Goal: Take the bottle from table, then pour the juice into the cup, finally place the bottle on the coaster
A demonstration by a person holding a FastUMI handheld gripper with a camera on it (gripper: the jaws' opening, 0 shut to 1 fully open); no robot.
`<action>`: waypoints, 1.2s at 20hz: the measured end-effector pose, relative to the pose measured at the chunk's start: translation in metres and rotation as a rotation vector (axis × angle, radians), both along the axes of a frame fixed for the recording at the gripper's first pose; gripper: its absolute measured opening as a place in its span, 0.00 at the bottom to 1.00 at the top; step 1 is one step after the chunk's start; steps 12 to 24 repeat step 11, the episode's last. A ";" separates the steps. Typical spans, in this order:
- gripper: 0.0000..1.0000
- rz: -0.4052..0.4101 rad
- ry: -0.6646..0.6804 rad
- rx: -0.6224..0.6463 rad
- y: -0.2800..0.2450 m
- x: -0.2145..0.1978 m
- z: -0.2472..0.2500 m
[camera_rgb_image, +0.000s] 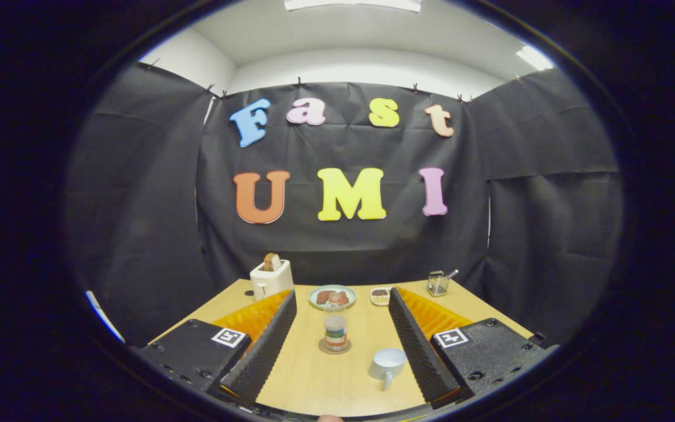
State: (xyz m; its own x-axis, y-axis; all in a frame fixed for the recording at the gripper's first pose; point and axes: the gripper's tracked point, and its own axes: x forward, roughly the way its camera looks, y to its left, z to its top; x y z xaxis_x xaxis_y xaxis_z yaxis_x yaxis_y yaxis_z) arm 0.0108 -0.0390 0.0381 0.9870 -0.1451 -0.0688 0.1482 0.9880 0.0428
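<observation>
Gripper (pixel 342 319) spread wide, nothing clamped, both ribbed fingers angled out over the light wooden table (pixel 314 381). Left finger (pixel 264 346) running from roughly 7 o'clock up toward the middle, right finger (pixel 419 346) mirroring it from 5 o'clock.

Small clear plastic bottle with a striped label and clear cap (pixel 335 328) standing upright right between the fingers, dead ahead at 12 o'clock from the gap, a touch closer to the left finger than the right but touching neither. Already sitting on a round brownish coaster (pixel 334 347), rim of it peeking out around the bottle's base. Can't tell how much juice is in there, too small to see.

Pale bluish-white mug (pixel 388 363) at about 4 o'clock from the bottle, nearer the camera, handle pointing back toward the camera, just beside the inner face of the right finger. Mouth facing up, contents not readable.

Further back, beyond the fingertips: pale green round plate with a couple of brownish pieces on it (pixel 332 296) straight behind the bottle at 12 o'clock. Small white rectangular dish with something dark in it (pixel 380 296) just right of the plate at about 1 o'clock. White toaster with a slice of bread sticking out the top (pixel 270 276) off at 11 o'clock. Clear glass container with a utensil leaning in it (pixel 438 283) at around 2 o'clock near the table's far corner.
</observation>
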 end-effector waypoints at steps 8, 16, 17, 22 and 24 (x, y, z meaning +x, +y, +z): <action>1.00 -0.023 -0.013 -0.023 -0.015 -0.010 0.008; 1.00 -0.024 -0.032 -0.037 -0.016 -0.018 0.015; 1.00 -0.024 -0.032 -0.037 -0.016 -0.018 0.015; 1.00 -0.024 -0.032 -0.037 -0.016 -0.018 0.015; 1.00 -0.024 -0.032 -0.037 -0.016 -0.018 0.015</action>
